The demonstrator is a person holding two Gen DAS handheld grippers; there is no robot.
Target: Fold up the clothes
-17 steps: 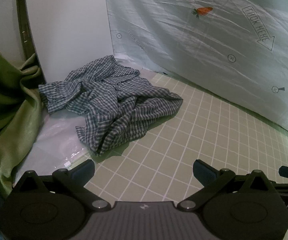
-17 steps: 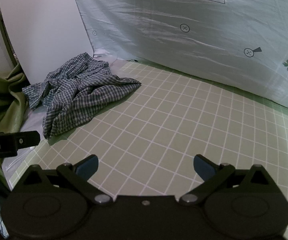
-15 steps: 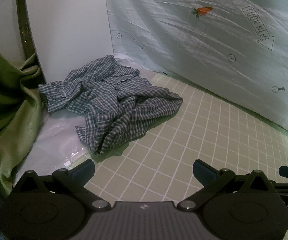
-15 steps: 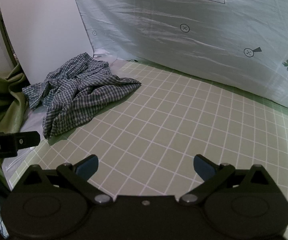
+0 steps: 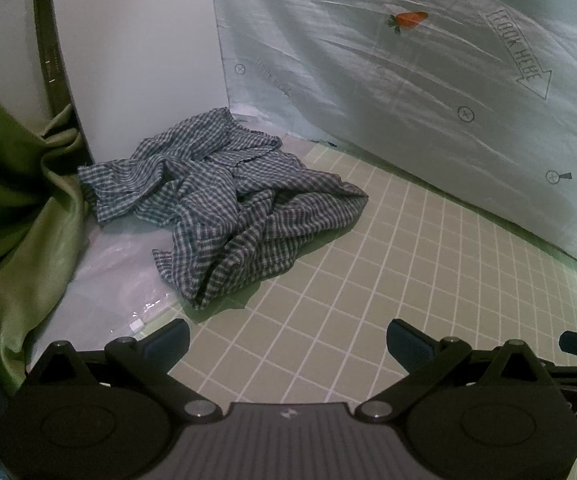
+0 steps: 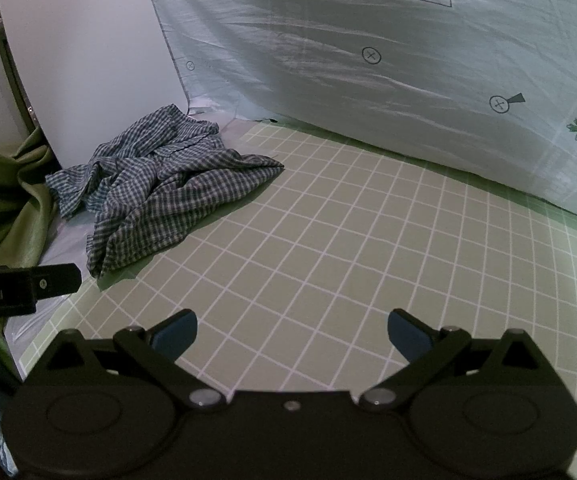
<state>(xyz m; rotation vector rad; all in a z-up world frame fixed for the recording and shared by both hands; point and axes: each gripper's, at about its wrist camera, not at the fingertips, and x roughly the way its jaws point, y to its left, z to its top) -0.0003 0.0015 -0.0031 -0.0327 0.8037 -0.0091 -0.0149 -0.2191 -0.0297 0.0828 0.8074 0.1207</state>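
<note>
The checked shirt [image 5: 224,200] lies in a crumpled heap at the far left corner of the surface [image 5: 388,280], partly on the green grid mat and partly on a sheet of clear plastic [image 5: 104,280] that covers the left edge. Its back edge sits just beside the white panel [image 5: 136,48] that stands at that corner, and one bunched end trails toward the near edge.

The left wrist view alone shows the green curtain [image 5: 20,184] in full, draped down along the left edge close to the shirt, and the whole "LOOK HERE" arrow printed on the pale backdrop cloth [image 5: 408,80]. At its right margin a dark part of the other tool juts in.

The right wrist view shows the shirt [image 6: 160,184] farther off and smaller, with much more bare grid mat [image 6: 368,240] stretching toward the right edge; the arrow is cut off at the top. A black body lettered "obot.AI" [image 6: 16,288] juts in from the left.

The left hand-held gripper [image 5: 287,336] has its blue-tipped jaws spread wide apart over bare mat, nothing between them. The right hand-held gripper [image 6: 291,330] is likewise spread wide and empty.
</note>
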